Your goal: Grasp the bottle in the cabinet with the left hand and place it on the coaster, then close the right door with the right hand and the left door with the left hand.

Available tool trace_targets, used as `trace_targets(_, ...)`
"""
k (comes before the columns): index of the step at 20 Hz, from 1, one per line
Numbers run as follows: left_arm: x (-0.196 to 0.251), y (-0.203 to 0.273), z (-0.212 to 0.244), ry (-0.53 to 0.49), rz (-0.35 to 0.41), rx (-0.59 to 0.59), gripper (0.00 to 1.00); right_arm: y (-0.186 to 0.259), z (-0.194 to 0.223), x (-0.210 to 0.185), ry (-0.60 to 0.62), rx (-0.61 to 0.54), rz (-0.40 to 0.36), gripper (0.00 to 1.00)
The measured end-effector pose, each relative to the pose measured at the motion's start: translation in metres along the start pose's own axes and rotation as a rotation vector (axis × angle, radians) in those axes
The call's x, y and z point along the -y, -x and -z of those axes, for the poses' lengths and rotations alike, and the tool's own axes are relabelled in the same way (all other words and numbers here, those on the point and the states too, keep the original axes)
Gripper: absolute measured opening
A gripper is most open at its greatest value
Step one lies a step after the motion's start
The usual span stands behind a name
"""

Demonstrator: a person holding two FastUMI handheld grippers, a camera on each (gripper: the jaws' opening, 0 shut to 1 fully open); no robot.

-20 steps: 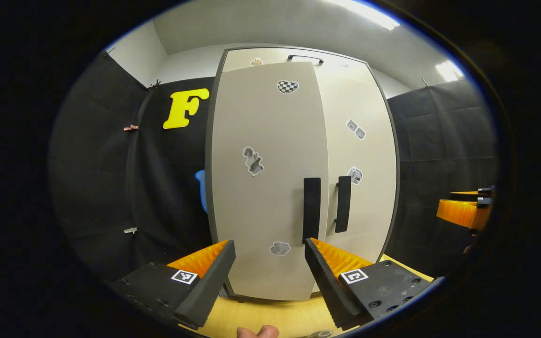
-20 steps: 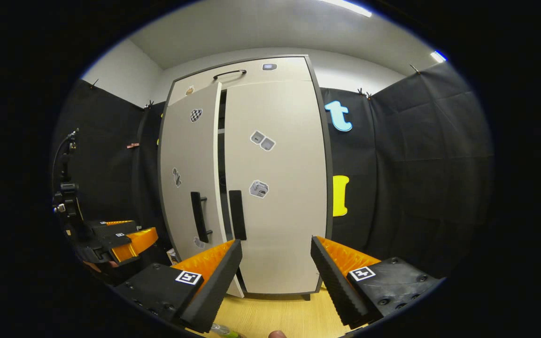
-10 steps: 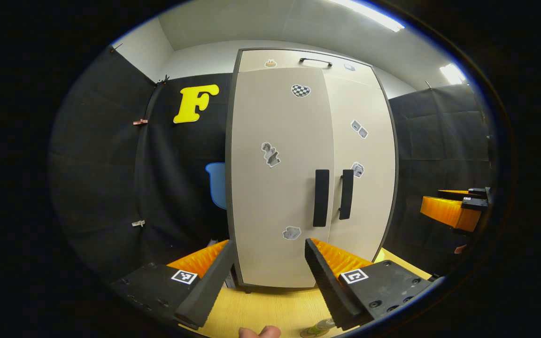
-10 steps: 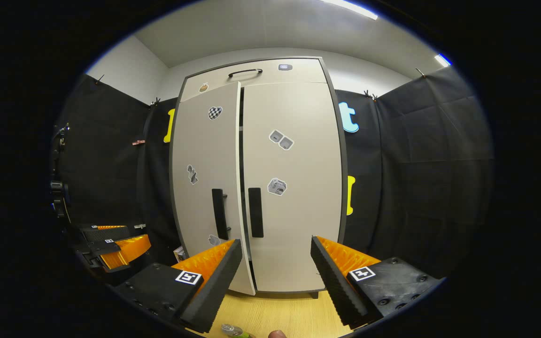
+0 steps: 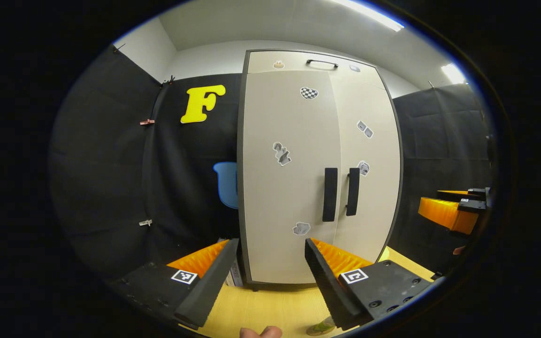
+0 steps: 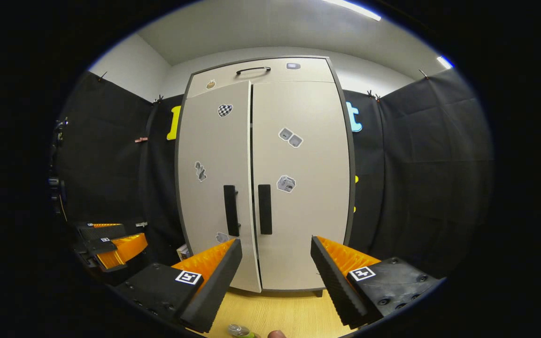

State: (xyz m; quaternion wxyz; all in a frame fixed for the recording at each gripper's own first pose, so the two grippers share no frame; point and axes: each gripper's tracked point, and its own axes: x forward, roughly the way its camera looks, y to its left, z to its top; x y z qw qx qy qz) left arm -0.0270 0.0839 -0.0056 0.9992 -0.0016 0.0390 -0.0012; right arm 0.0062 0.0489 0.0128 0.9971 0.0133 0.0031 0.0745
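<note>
— Where does the cabinet stand?
— In the middle of both views, on the pale wood table. In the right gripper view the right door lies flush, while the left door stands slightly ajar, its lower edge forward of the frame.
— And the bottle?
— Its cap peeks in at the bottom edge of the right gripper view, just beside a fingertip. A greenish bit at the bottom of the left gripper view may be the same bottle; I cannot tell.
— The hand-held grippers?
— The left hand-held gripper is spread wide with nothing between its fingers. The right hand-held gripper is likewise wide apart and holds nothing.
</note>
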Motion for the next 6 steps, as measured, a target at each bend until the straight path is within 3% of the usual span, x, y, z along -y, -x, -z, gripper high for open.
trace_targets(6,0.0015,-0.0005,-0.0007,-0.001,0.012,0.004,0.95,-0.002,0.0039,-0.0017,0.007,-0.01,0.018,0.98)
